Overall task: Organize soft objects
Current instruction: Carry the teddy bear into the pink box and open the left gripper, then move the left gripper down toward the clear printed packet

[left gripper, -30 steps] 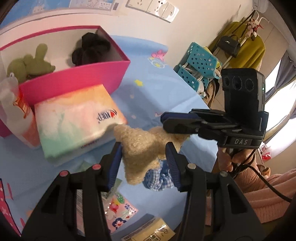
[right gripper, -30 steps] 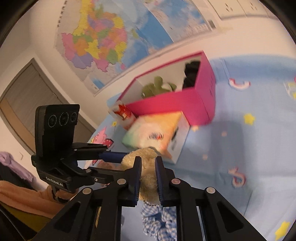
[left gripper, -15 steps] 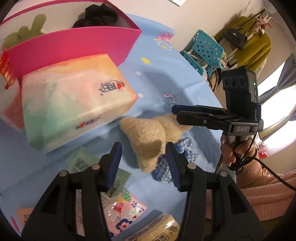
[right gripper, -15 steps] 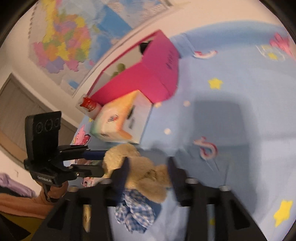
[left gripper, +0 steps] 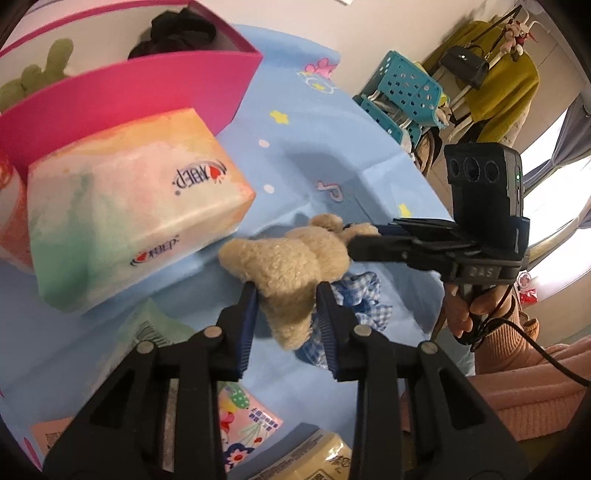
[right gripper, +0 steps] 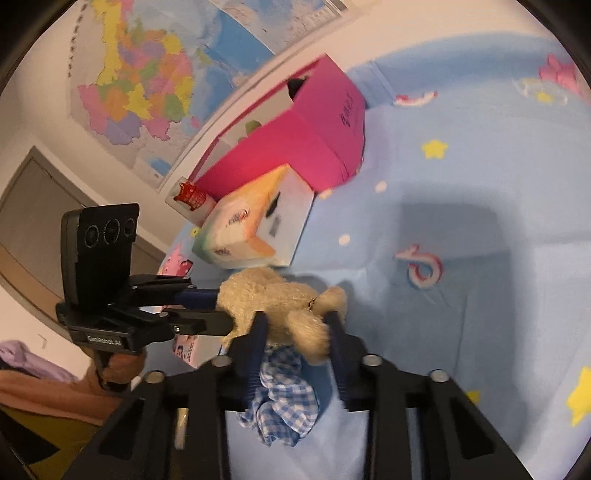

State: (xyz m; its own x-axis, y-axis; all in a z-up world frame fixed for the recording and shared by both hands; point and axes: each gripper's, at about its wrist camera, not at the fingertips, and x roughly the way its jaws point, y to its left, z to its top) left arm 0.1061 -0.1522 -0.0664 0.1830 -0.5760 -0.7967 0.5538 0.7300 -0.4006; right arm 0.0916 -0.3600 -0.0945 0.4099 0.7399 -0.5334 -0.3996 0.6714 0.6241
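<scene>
A beige plush toy [left gripper: 291, 262] hangs just above the blue cloth, over a blue checked scrunchie [left gripper: 360, 295]. My left gripper [left gripper: 286, 295] is shut on the plush's lower end. My right gripper [right gripper: 295, 325] is open, its fingers on either side of the plush's other end [right gripper: 280, 299]; in the left wrist view it [left gripper: 364, 236] reaches in from the right. The scrunchie [right gripper: 284, 398] lies below the right fingers. A pink box [left gripper: 122, 88] at the back holds a green plush [left gripper: 37, 79] and a black soft item [left gripper: 177, 31].
A pastel tissue pack [left gripper: 125, 214] lies in front of the pink box [right gripper: 314, 140]. Printed packets [left gripper: 247, 421] lie near the front edge. A teal basket [left gripper: 402, 96] and hanging clothes [left gripper: 495, 81] stand beyond the table's right edge.
My right gripper has opened and let go of the plush. My left gripper has closed on the plush's lower end. Both views have dropped closer to the cloth.
</scene>
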